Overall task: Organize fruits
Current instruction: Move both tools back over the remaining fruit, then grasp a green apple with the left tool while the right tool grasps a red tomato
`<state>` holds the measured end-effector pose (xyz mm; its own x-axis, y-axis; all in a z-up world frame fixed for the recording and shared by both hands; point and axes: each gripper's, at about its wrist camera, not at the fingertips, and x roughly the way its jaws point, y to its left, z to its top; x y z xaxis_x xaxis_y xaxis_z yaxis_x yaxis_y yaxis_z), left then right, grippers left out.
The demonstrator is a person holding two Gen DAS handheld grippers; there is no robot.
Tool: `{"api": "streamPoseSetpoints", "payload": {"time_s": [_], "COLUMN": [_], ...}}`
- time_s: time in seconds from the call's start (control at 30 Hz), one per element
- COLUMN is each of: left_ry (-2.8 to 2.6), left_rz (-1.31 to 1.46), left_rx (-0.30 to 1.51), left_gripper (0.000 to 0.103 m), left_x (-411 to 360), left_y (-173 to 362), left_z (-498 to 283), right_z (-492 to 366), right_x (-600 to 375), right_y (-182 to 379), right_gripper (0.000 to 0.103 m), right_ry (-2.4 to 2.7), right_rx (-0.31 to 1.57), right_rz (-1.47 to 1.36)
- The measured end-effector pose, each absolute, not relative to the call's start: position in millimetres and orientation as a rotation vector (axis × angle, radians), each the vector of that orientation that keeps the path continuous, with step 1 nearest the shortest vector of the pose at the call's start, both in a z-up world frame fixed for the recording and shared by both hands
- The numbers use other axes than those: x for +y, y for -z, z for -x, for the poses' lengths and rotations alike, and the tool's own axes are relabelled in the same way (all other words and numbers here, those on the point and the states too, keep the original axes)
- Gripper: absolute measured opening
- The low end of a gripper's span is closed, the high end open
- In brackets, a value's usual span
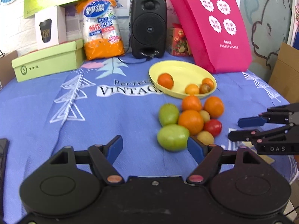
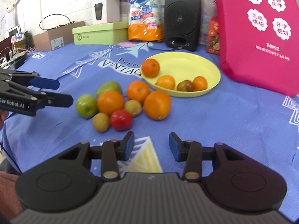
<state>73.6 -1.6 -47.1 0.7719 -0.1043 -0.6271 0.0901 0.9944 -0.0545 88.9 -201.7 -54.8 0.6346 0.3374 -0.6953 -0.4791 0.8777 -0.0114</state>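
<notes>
On the blue printed tablecloth [image 2: 224,123], just in front of the yellow plate [image 2: 188,63], the loose fruit lies bunched together and touching: three oranges [image 2: 110,102], two green apples [image 2: 86,105], a red tomato [image 2: 121,119] and small yellowish-brown fruits [image 2: 101,121]. The plate holds four more pieces, one orange [image 2: 150,68] by its left rim and three smaller fruits [image 2: 185,86] along the near edge. The left gripper [image 1: 155,145] has its jaws spread wide and holds nothing; its right finger [image 1: 195,147] is just beside the nearest green apple. The right gripper [image 2: 151,145] is also parted and empty, short of the tomato. Behind the plate stand a black speaker [image 2: 182,16] and a pink bag [image 2: 259,37].
</notes>
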Motion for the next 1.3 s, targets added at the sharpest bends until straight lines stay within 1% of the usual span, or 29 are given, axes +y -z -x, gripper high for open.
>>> {"api": "streamPoseSetpoints", "payload": {"time_s": [0.27, 0.43, 0.83, 0.9, 0.93, 0.97, 1.0, 1.03, 1.07, 1.3], "left_ry": [0.112, 0.094, 0.091, 0.104, 0.109, 0.118, 0.133, 0.143, 0.148, 0.130], "left_rz": [0.017, 0.013, 0.022, 0.024, 0.025, 0.025, 0.025, 0.024, 0.021, 0.032], "left_rx": [0.704, 0.722, 0.722, 0.726, 0.725, 0.722, 0.722, 0.723, 0.724, 0.726], "left_gripper": [0.076, 0.076, 0.076, 0.073, 0.069, 0.061, 0.057, 0.050, 0.046, 0.045], "left_x": [-11, -12, -18, -19, -19, -19, -20, -20, -20, -13], "left_y": [57, 63, 71, 73, 74, 74, 74, 74, 73, 71], "left_z": [-81, -88, -109, -112, -112, -112, -112, -112, -111, -105], "right_z": [-87, -85, -90, -91, -91, -92, -92, -93, -94, -97], "right_x": [-187, -183, -173, -171, -171, -170, -170, -169, -167, -156], "right_y": [56, 59, 64, 65, 65, 65, 66, 66, 66, 68], "right_gripper": [0.041, 0.045, 0.046, 0.046, 0.047, 0.048, 0.049, 0.051, 0.051, 0.052], "right_ry": [-0.487, -0.490, -0.504, -0.504, -0.503, -0.501, -0.500, -0.499, -0.499, -0.506], "right_rx": [0.746, 0.740, 0.732, 0.731, 0.731, 0.731, 0.731, 0.731, 0.730, 0.727], "right_rz": [0.247, 0.270, 0.272, 0.271, 0.271, 0.269, 0.268, 0.267, 0.266, 0.270]}}
